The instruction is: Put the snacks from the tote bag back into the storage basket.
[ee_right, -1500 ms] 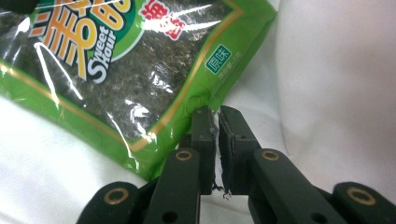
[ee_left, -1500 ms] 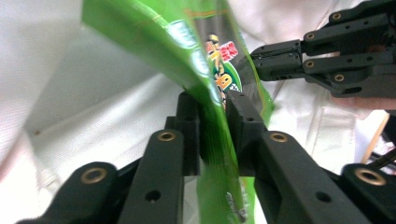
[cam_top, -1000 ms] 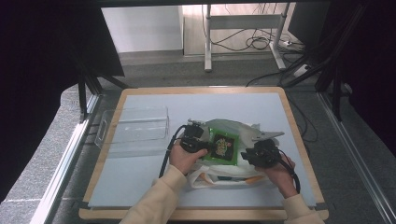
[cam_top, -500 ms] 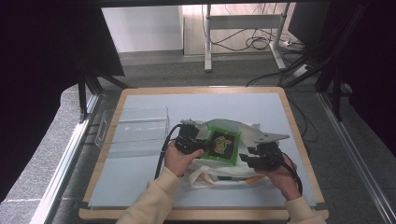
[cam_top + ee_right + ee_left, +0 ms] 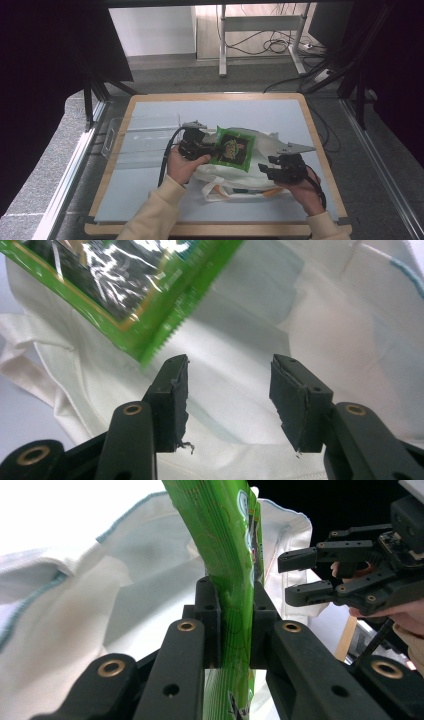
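**Item 1 — left claw** [image 5: 212, 146]. Clamped on the green snack packet [image 5: 233, 149]. In the left gripper view the two pads press on the packet's edge seam, one from each side, and the foil [image 5: 225, 555] rises upright and slightly bowed beyond them. An edge grip of this kind likely serves to carry the packet clear of the cloth without crushing its contents.

**Item 2 — green snack packet.** Flat foil pouch, green border, dark printed panel. Held just beyond the left claw's tips, above the white tote bag [image 5: 240, 177], with its far edge towards the right claw. In the right gripper view its serrated corner [image 5: 150, 315] hangs just above and left of that claw's left pad, not touching it.

**Item 3 — right claw** [image 5: 268, 170]. Jaws apart, having just been opening; nothing sits between the pads [image 5: 172, 390], and the bag's white cloth lies beyond the gap. It sits low at the bag's near right side, probably having let go of the fabric.

**Item 4 — white tote bag.** Crumpled on the table [image 5: 165, 205] under and between both claws, with its handles trailing towards the person. Its cloth [image 5: 125, 580] lies slack behind the packet.

**Item 5 — clear plastic tray** [image 5: 142, 137]. Stands to the outer side of the left claw, well apart from the bag; a plausible destination for the packet, though this is a judgement only.
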A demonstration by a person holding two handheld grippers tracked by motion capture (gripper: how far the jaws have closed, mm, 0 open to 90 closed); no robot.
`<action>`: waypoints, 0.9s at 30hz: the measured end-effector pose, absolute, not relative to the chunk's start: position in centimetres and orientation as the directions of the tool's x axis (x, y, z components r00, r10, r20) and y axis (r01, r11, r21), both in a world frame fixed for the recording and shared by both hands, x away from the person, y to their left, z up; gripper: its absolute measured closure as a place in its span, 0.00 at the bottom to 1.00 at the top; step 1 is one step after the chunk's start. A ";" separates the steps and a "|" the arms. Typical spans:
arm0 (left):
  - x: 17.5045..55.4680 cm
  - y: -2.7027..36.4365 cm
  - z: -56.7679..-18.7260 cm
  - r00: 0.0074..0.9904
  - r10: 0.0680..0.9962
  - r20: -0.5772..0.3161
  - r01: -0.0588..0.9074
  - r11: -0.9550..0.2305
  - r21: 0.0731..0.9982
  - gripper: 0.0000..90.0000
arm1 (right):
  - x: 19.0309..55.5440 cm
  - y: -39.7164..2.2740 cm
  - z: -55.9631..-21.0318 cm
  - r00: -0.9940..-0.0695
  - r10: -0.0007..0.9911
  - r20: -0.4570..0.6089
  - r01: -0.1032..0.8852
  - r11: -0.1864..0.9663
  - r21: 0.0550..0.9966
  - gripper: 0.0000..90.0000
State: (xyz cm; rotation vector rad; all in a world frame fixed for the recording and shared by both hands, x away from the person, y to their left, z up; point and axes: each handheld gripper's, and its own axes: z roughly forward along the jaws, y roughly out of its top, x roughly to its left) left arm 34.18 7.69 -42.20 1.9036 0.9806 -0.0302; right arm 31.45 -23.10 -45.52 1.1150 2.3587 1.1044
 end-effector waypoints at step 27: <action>34.0 10.5 -39.4 0.739 0.608 -0.290 0.558 -0.312 0.769 0.90 | 31.3 -23.2 -45.8 -0.652 0.753 0.092 0.527 0.363 0.768 0.48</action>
